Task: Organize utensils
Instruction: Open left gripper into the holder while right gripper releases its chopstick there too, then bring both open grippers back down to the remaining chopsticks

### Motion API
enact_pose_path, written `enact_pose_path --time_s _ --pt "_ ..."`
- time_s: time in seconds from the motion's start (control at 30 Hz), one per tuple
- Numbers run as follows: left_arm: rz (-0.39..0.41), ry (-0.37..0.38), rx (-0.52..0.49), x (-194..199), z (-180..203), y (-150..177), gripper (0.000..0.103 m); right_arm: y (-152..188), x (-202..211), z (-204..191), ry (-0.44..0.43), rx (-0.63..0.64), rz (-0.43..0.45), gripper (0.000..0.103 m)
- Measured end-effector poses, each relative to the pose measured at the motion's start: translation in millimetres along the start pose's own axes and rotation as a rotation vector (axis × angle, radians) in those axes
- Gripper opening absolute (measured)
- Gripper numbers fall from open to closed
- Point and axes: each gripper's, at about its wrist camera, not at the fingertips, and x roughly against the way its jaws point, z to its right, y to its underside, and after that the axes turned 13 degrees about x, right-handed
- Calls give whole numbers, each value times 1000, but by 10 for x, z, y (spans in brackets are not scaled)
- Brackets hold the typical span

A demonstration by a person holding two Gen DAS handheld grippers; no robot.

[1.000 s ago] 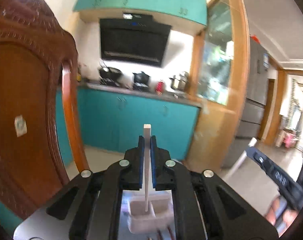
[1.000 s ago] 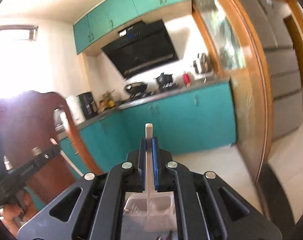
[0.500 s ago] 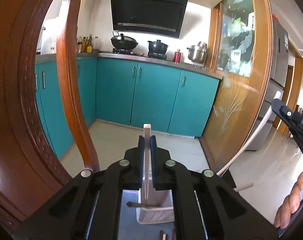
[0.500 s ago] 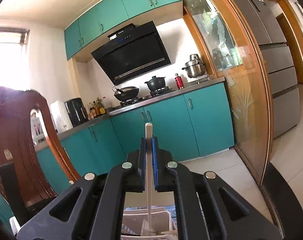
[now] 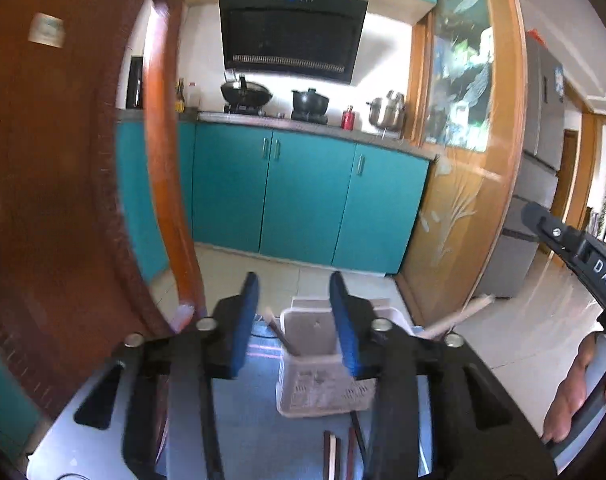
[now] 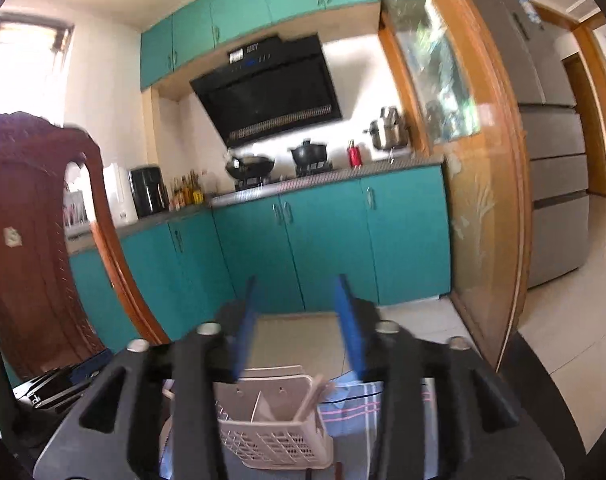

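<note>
The white utensil basket [image 5: 323, 364] stands on the striped cloth [image 6: 355, 404] near the tabletop's far edge, chopsticks [image 5: 281, 336] leaning inside. Both the left gripper [image 5: 295, 316] and right gripper [image 6: 299, 320] gape wide, empty. Loose sticks [image 5: 335, 454] lie nearer: best grip them mid-shaft, then lower upright.

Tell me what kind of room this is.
A home kitchen, most likely: teal cabinets under a counter, a black range hood above a black wok on the stove, and a grey refrigerator.
</note>
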Motion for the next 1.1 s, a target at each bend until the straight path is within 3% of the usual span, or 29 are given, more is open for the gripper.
enact_pose_path --time_s 0.1,0.17,0.23,0.33,0.4,0.5,0.6,0.77,0.8,0.83,0.9,0.97,1.1 --pt "-11 37 11 353 -113 276 41 210 573 174 84 -5 60 45" --pt "-92 43 -23 326 -153 566 41 487 762 308 122 -37 35 45" --pt "-217 49 -77 116 -170 941 41 786 714 375 121 -37 -70 45" --pt "-405 52 -93 -191 -200 1337 41 1434 194 365 85 25 -432 45" --pt "-560 40 -77 -415 -256 1582 41 1790 -106 359 32 -13 -627 45" --pt "-669 -5 -42 -603 -380 1774 41 2036 -358 298 0 -33 -742 45" --pt "-725 -24 -43 -690 -428 1861 41 2097 -528 209 -13 -23 -766 45" --pt "-717 -48 -53 -745 -384 1851 43 2118 -854 -92 -96 2 -793 45" --pt "-711 -64 -51 -739 -404 1852 37 2122 -914 -117 -97 18 -802 45" --pt "-704 -87 -51 -731 -449 1857 21 2145 -997 -196 -104 37 -817 45" --pt "-697 -121 -32 -750 -528 1841 8 2201 -1092 -300 -121 56 -838 45" --pt "-707 -113 31 -729 -653 1827 5 2231 -1095 -387 -106 100 -829 45" --pt "-677 -128 46 -721 -697 1762 4 2274 -1024 -484 -89 179 -805 45"
